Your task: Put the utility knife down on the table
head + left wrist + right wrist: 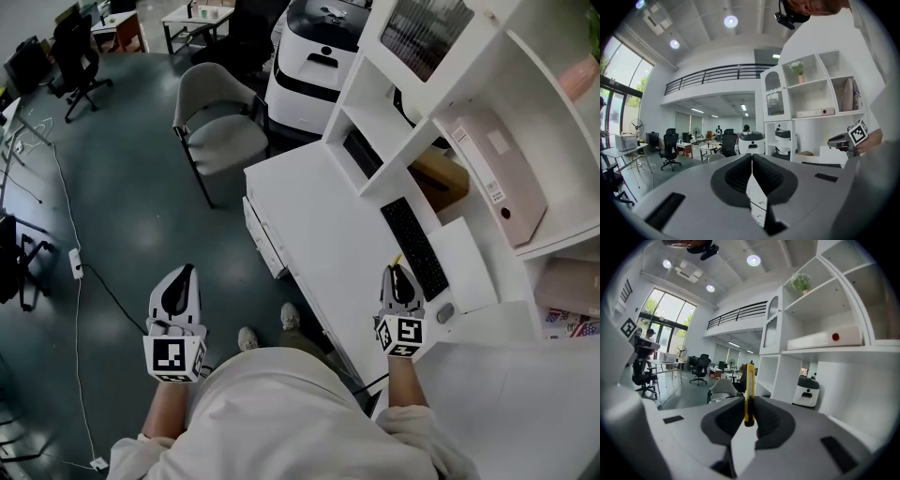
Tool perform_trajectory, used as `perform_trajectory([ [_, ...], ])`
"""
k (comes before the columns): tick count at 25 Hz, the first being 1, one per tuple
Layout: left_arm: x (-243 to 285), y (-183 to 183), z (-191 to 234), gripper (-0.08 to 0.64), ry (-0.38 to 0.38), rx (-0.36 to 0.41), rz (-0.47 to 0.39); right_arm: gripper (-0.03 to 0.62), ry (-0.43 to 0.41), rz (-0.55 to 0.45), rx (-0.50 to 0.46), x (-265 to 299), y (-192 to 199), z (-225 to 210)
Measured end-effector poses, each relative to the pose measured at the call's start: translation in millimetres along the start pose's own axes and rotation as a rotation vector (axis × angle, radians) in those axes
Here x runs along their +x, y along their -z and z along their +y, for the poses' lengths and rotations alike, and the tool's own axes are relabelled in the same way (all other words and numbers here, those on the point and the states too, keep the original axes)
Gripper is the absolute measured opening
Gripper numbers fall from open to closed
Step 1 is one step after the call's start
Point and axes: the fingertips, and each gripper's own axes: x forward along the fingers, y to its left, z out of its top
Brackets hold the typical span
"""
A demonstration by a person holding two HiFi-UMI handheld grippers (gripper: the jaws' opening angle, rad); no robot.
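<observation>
Right gripper (pixel 399 277) is hovering over the near edge of the white desk (pixel 309 225). Its jaws are clamping a yellow utility knife (pixel 749 391) by one end. The rest of the knife is sticking out past the jaw tips, clear of the desktop.

Left gripper (pixel 181 281) is hanging off the desk's left side, above the floor, jaws pressed together on nothing.

Just beyond the knife, a black keyboard (pixel 417 246) is lying on the desk. A white shelf unit (pixel 487 84) is rising along the desk's right side. A grey chair (pixel 217 122) is standing off the desk's far left corner.

Judgement: the carry to the table is under way and the release is not yet done. The next move is calling for lowering the knife onto bare desktop left of the keyboard, laying it flat, then parting the jaws.
</observation>
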Motion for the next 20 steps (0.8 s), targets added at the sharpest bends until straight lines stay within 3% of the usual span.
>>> perform_trajectory([
  [20, 14, 6, 19, 0.009, -0.155, -0.011, 0.038, 0.065, -0.171, 0.314, -0.080, 111, 124, 2],
])
